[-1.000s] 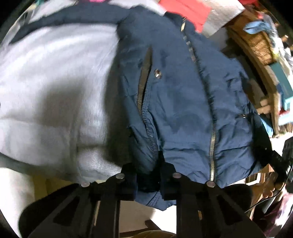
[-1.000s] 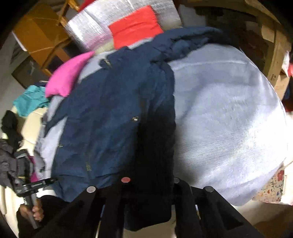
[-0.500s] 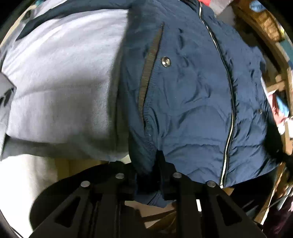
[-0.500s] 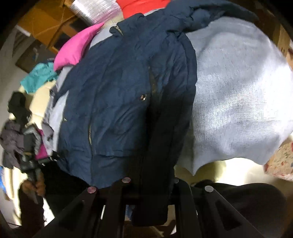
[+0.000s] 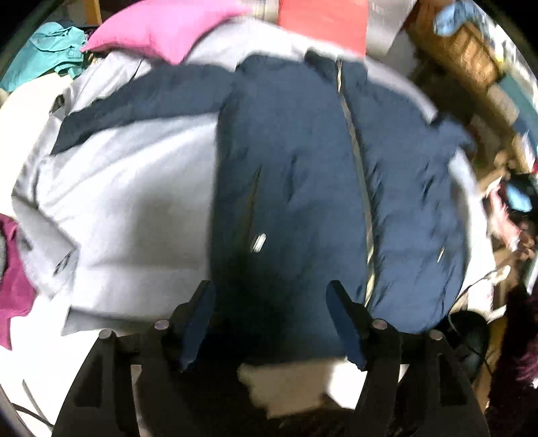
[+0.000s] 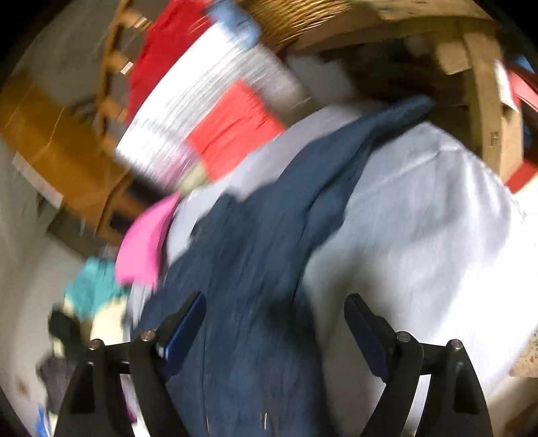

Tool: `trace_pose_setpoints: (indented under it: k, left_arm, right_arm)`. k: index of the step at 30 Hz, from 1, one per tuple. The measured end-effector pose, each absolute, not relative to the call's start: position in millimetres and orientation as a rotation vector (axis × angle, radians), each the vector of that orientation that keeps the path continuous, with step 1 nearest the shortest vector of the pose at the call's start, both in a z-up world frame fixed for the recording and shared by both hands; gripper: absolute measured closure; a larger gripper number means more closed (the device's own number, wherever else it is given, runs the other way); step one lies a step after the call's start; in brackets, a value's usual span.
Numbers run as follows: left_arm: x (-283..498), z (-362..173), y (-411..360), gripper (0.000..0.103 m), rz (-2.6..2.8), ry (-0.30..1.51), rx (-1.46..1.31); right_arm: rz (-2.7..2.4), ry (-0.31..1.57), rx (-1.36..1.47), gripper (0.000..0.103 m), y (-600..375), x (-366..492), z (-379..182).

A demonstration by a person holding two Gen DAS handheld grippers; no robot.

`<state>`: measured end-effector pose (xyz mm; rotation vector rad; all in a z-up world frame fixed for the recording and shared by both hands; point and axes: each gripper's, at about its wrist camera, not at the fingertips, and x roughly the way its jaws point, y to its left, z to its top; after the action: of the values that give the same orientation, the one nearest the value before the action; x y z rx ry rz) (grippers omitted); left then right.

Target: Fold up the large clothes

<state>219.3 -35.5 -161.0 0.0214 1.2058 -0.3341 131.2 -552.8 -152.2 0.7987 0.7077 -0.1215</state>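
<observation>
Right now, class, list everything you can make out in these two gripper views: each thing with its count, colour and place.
jacket: one, navy blue, zipped, lying front up on the grey cloth
grey cloth: one, pale grey, spread under the jacket
pink cloth: one, bright pink, beyond the jacket's collar
teal garment: one, teal, far left in the left view
magenta cloth: one, dark pink, left edge
red panel: one, red, on a silvery sheet
wicker basket: one, tan, top of the right view
left gripper: one, black, jaws just opened, off the hem
right gripper: one, black, jaws just opened over the jacket
</observation>
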Motion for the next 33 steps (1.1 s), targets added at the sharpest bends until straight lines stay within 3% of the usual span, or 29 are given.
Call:
trace_pose_setpoints:
  k: [6,12,14,16,19,25,28,33]
  left_arm:
    - [288.3,-182.8,-80.0,0.029,-0.293,1.017,-0.096]
    - [358.7,-227.9,-139.8,0.029,-0.249,1.024,-0.133]
    - [374.5,-245.3,-162.6,0.029,-0.266,1.06,-0.082]
    - [383.2,-255.3,-172.3,0.027,-0.272,1.106,-0.051]
    - [384.6,-263.6,-186.5,0.008,-0.301,1.105,0.034]
    - [376.4,-264.4,-184.2,0.006,-0.329,1.113,0.05]
    - [364.1,-242.4,-165.0,0.006,-0.351,1.039,-0.026]
    - [351.5,-193.5,-117.6,0.006,-0.352,0.886,-0.139]
  right_arm:
    - [-0.296,0.615,1.088,0.016,-649.2,216.0,-183.9]
    - [-0.532,0.602,1.178,0.018,-711.1,294.3,-225.9]
    - [-0.562,0.597,1.211,0.031,-722.5,303.3,-242.6]
    - [-0.542,0.626,1.197,0.066,-728.7,318.0,-254.2]
    - [-0.498,0.655,1.126,0.084,-715.6,330.3,-252.1]
    - [-0.301,0.505,0.856,0.086,-642.2,328.0,-168.7]
    - [-0.122,0.405,0.669,0.086,-560.7,309.6,-108.7]
    - [0.131,0.402,0.516,0.086,-432.6,277.9,-71.4]
